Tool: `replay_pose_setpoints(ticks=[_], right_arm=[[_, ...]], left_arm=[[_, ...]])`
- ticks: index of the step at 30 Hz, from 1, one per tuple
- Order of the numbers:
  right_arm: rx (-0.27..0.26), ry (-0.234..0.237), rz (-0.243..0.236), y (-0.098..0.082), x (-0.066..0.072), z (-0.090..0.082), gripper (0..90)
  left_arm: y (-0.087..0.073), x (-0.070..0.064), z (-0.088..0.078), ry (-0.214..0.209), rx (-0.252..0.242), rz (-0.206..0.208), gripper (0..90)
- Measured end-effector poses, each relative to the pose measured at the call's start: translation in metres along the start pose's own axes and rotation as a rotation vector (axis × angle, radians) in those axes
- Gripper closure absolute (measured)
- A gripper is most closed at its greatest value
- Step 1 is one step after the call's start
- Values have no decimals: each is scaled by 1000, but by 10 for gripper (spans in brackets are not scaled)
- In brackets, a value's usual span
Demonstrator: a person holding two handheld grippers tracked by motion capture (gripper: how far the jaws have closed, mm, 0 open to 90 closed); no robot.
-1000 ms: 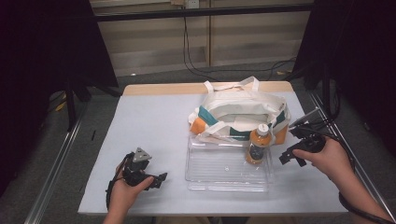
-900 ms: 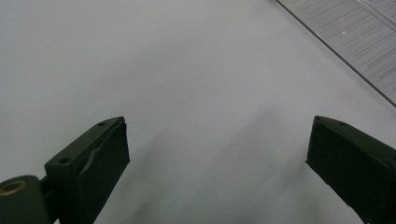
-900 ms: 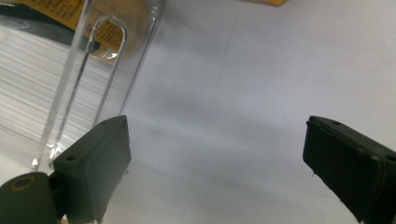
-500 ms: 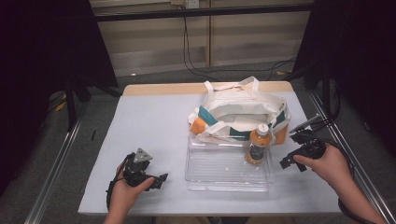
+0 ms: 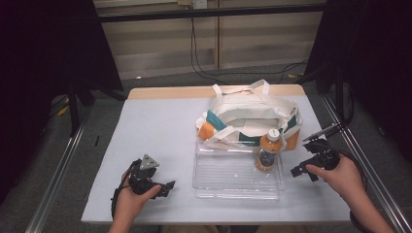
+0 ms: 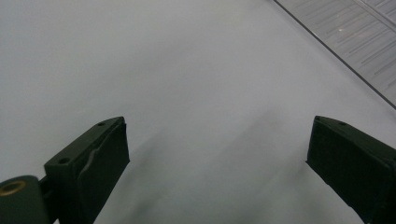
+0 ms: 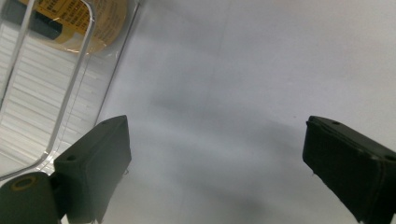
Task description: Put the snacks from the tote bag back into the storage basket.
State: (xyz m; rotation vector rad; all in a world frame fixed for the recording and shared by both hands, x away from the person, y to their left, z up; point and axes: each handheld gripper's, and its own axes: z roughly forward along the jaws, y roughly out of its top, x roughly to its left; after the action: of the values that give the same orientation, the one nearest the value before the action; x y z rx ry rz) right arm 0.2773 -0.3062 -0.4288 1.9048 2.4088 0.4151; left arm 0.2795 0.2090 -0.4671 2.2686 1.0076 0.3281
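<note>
A bottle of orange drink with a white cap stands upright in the back right corner of a clear plastic tray. My right gripper rests low over the white table just right of the tray, open with nothing between its fingers. In the right gripper view the right gripper has the tray's edge and the bottle's base at upper left. My left gripper lies near the front left of the table, open and holding nothing. The left gripper faces bare table, with the tray at upper right.
A white cloth bag with a teal band lies right behind the tray, with orange things showing at both its ends. A metal rail runs along the right table edge. The white table surface spreads left of the bag.
My right gripper has drawn back from beside the bag and come down toward the front, to the right of the tray. The left gripper has stayed put.
</note>
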Motion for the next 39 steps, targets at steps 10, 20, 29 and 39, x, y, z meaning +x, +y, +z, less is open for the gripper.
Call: replay_pose_setpoints(ticks=[10, 20, 29, 39], right_arm=[[-11, 17, -8, -7, 1, 9, 78], [-68, 18, 9, -15, -4, 12, 77], [-102, 36, 41, -23, -8, 12, 77], [-133, 44, 40, -24, -8, 8, 76]], left_arm=[[0, -1, 1, 1, -4, -2, 52], [0, -1, 0, 6, 0, -3, 52], [1, -3, -1, 2, -12, -14, 50], [1, -2, -2, 6, -24, -15, 50]])
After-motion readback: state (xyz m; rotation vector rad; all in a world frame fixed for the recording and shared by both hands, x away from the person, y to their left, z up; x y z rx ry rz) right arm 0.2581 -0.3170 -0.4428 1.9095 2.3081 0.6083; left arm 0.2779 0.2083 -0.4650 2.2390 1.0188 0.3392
